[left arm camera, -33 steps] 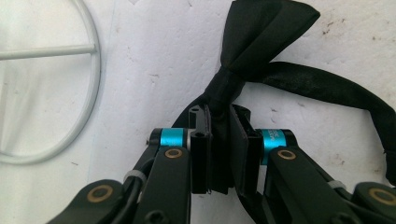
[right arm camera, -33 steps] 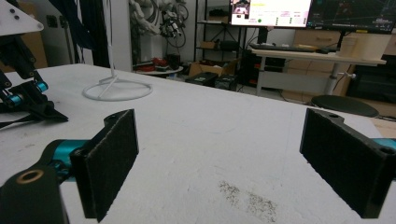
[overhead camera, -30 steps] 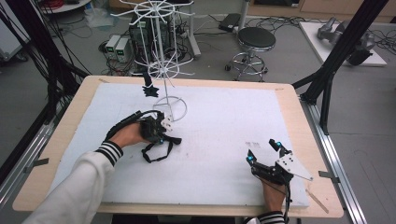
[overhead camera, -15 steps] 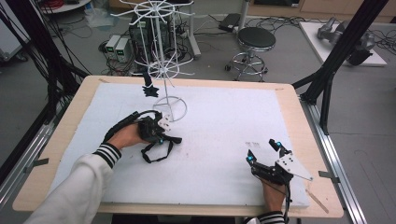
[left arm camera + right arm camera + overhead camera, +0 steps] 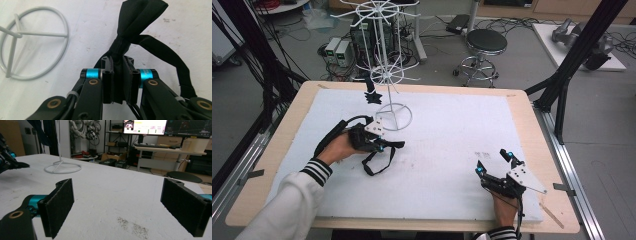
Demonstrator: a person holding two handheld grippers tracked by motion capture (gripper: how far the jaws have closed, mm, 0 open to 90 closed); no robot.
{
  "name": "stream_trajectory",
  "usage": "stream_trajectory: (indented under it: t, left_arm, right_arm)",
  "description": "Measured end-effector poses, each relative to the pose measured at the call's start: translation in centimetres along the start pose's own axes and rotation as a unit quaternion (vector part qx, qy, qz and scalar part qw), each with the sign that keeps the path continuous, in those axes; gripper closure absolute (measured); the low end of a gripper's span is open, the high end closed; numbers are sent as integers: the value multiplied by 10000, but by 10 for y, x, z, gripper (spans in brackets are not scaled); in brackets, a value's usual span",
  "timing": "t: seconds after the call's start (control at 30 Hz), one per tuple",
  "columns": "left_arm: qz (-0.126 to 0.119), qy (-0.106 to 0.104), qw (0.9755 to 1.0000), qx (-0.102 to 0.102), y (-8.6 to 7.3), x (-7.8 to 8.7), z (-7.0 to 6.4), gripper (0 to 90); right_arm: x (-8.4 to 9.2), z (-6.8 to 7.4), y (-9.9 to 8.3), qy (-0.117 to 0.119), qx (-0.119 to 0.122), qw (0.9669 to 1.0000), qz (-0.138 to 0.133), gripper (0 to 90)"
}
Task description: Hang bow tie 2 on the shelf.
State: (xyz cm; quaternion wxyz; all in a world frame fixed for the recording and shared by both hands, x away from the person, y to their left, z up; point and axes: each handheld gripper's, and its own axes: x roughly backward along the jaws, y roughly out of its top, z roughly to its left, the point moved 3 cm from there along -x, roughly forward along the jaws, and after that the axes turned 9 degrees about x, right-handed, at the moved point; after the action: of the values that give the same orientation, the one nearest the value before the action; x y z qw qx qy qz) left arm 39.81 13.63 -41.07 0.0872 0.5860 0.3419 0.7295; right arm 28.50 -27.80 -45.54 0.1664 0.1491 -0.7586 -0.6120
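Both tongs lie low: left tongs [image 5: 379,145] pinch black bow tie [image 5: 140,22].

No legible text, label or number on anything here

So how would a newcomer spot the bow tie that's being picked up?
Find the white wire rack at the table's far left. Just in front of its ring base, the left gripper is shut on a black bow tie with a trailing strap; another black piece hangs on the rack.
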Motion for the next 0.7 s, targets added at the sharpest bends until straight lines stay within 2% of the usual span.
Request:
stream_trajectory:
  t: [0.1,0.23,0.43,0.57,0.7]
  left_arm:
    - [-218,-10,9997,126,-1,6,-1,796]
    - [-369,-47,9990,228,-4,13,-1,796]
    - [-483,-98,9982,329,-8,19,-4,797]
    - [-731,-82,9964,430,-10,27,-5,797]
    - [-1030,-18,9928,603,-12,39,-2,796]
  right_arm:
    - [0,0,0,0,1,10000,1,110]
    - [0,0,0,1,3,10000,6,109]
    - [0,0,0,-7,20,10000,9,110]
    - [0,0,0,-5,22,10000,6,109]
    - [0,0,0,-5,17,10000,8,110]
